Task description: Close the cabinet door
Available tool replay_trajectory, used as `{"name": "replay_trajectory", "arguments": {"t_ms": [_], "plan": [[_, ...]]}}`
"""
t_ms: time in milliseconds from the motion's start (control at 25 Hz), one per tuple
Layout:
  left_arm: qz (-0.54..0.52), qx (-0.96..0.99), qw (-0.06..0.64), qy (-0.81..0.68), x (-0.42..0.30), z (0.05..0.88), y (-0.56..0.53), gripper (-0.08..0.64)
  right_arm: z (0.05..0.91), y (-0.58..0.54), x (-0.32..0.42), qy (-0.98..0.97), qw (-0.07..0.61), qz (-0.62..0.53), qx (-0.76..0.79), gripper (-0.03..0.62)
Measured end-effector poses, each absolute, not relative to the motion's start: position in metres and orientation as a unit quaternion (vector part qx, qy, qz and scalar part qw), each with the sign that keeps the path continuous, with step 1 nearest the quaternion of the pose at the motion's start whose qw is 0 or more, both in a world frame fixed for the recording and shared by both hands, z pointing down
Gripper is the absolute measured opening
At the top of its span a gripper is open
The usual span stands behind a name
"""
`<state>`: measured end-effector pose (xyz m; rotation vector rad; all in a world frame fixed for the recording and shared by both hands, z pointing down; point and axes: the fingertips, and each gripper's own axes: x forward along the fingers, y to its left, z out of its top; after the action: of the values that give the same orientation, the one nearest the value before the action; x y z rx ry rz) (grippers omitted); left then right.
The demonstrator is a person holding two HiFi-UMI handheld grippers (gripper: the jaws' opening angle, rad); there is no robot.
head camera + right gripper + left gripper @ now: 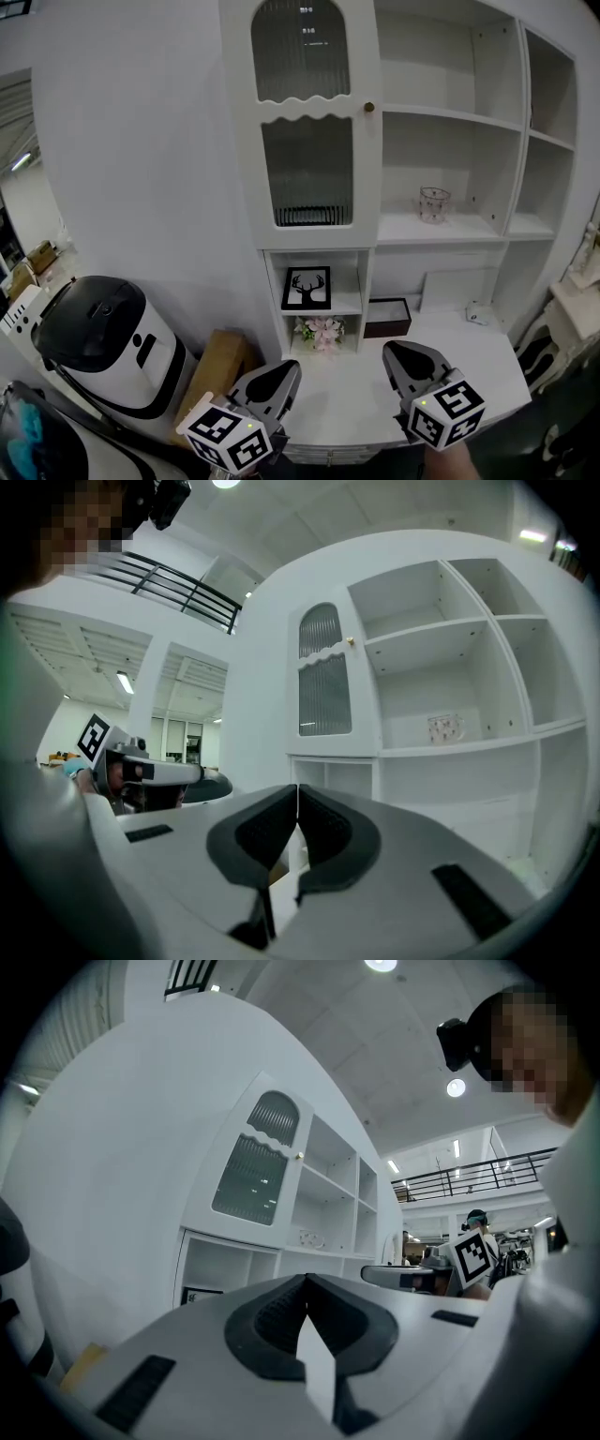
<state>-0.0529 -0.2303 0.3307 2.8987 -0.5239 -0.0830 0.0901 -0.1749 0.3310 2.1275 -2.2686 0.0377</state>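
The white cabinet door point(302, 122) has two ribbed glass panes and a small brass knob point(369, 107) on its right edge. It lies flat against the cabinet's left column, and no gap shows at the knob side. Both grippers hang low, in front of the counter and well clear of the door. My left gripper point(281, 373) is shut with nothing in it. My right gripper point(405, 354) is also shut and empty. The left gripper view shows the door point(255, 1171) far off beyond the closed jaws point(305, 1283). In the right gripper view the door point(324, 672) stands above the closed jaws point(297, 794).
Open shelves to the right hold a glass cup point(433, 203). Under the door are a deer picture point(307, 288), pink flowers point(322, 330) and a dark box point(387, 317). The white counter point(487, 361) juts toward me. A white bin with a black lid point(103, 342) and a cardboard box point(217, 370) stand at left.
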Motion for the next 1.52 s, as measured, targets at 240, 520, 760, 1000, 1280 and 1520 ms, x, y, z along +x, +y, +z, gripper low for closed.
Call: {"name": "replay_trajectory", "arguments": {"t_ms": [240,520,760,1000,1280,1520], "plan": [[-0.016,0.976,0.096,-0.195,-0.039,0.336,-0.195,0.006,0.337,-0.141,0.102,-0.742,0.012,0.018,0.670,0.006],[-0.019,0.973,0.092,-0.211,-0.033,0.334,-0.159,0.006,0.342,-0.109,0.105,-0.757,0.011,0.018,0.653,0.005],[-0.022,0.970,0.093,-0.222,-0.027,0.338,-0.137,0.006,0.348,-0.090,0.106,-0.768,0.016,0.020,0.640,0.005],[-0.025,0.967,0.099,-0.235,-0.023,0.345,-0.122,0.006,0.355,-0.077,0.109,-0.778,0.019,0.025,0.627,0.005],[-0.020,0.964,0.098,-0.247,-0.015,0.348,-0.110,0.006,0.360,-0.069,0.116,-0.788,0.018,0.027,0.614,0.005],[-0.012,0.964,0.094,-0.248,-0.005,0.347,-0.106,0.006,0.360,-0.064,0.124,-0.789,0.008,0.031,0.613,0.005]]}}
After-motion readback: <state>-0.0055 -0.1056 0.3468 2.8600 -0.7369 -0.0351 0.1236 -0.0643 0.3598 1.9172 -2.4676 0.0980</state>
